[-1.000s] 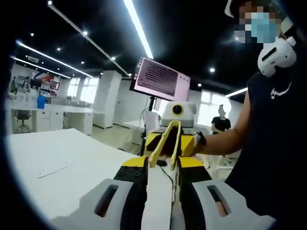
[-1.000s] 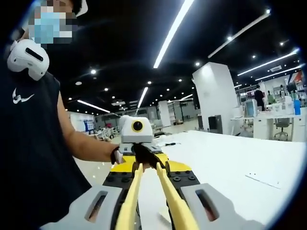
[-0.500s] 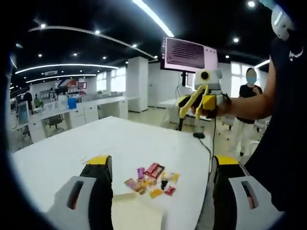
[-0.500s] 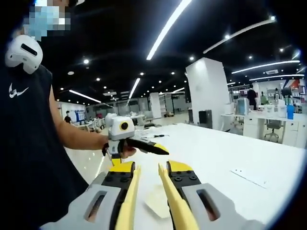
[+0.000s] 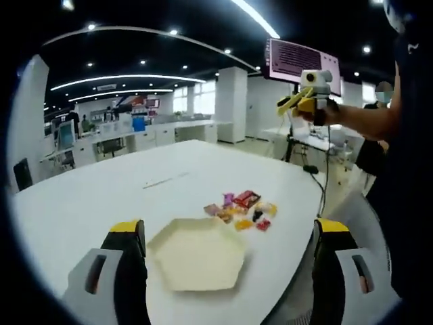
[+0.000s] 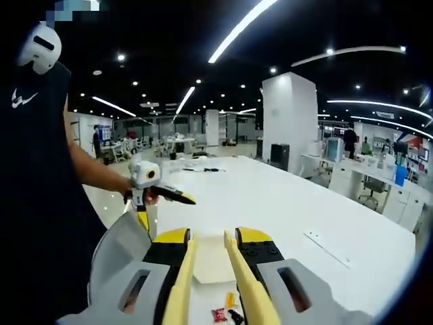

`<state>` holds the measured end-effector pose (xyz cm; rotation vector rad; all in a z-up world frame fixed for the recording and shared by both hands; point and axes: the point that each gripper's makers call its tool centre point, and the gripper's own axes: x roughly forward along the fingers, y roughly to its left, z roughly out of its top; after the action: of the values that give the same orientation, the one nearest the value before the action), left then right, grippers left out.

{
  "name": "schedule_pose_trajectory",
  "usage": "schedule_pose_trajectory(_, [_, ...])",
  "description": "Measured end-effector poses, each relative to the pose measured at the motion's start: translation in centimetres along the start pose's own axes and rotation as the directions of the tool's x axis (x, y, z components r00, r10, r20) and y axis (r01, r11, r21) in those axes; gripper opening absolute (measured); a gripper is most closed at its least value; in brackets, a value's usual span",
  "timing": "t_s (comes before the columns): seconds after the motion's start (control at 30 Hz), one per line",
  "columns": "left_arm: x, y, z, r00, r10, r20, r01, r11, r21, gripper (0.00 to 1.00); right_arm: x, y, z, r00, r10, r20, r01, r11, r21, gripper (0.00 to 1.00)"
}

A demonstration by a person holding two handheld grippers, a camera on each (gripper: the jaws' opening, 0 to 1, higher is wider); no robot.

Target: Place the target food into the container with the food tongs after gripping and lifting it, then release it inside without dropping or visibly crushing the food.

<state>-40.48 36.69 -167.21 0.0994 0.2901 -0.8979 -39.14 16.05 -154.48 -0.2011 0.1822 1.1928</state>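
Your left gripper [image 5: 226, 271] hangs over the near edge of the large white table [image 5: 101, 203] with its black, yellow-tipped jaws spread wide — one at each side of the left gripper view, nothing between them. Just beyond them, close to that near edge, lies the pale cream hexagonal tray [image 5: 197, 253], shallow and with nothing in it. Farther along the same edge, just past the tray and apart from it, sits the small heap of brightly wrapped snacks [image 5: 242, 210] in red, orange, yellow and purple; none of them is in the tray.

Your right gripper [image 6: 208, 284] clamps the yellow plastic food tongs [image 6: 245, 288]: the two yellow arms run forward between its jaws, with a narrow gap between them and no food in it. In the right gripper view the tray shows past the tong arms, and a few of the wrapped snacks lie at the bottom between them.

Each gripper appears in the other's view, held up off the table in your hands. A thin strip [image 6: 327, 248] lies alone farther across the table.
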Motion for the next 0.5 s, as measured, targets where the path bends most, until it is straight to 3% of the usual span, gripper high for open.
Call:
schedule_pose_trajectory(0.1, [-0.7, -0.8, -1.4, 0.998, -0.026, 0.048, 0.03, 0.996, -0.079, 0.99, 0.2, -0.1, -0.6, 0.999, -0.013, -0.03, 0.012, 1.0, -0.016, 0.25])
schedule_pose_trajectory(0.17, [-1.1, -0.2, -2.6, 0.999, 0.004, 0.037, -0.002, 0.997, -0.075, 0.99, 0.2, 0.4, -1.1, 0.998, 0.02, -0.052, -0.02, 1.0, 0.0, 0.25])
schedule_pose_trajectory(0.23, [-1.4, 0.3, -4.0, 0.999, 0.043, 0.008, -0.042, 0.992, -0.121, 1.0, 0.3, 0.3, -1.4, 0.998, 0.011, -0.066, -0.011, 1.0, 0.001, 0.25])
schedule_pose_trajectory(0.4, [-1.9, 1.0, -5.6, 0.994, 0.112, 0.009, -0.111, 0.989, -0.1, 1.0, 0.1, 0.2, -1.9, 0.995, 0.011, -0.101, -0.012, 1.0, -0.002, 0.24])
schedule_pose_trajectory(0.5, [-1.7, 1.1, -6.7, 0.993, 0.121, -0.015, -0.122, 0.987, -0.106, 1.0, 0.1, 0.0, -2.4, 0.991, 0.011, -0.132, -0.014, 1.0, -0.019, 0.25])
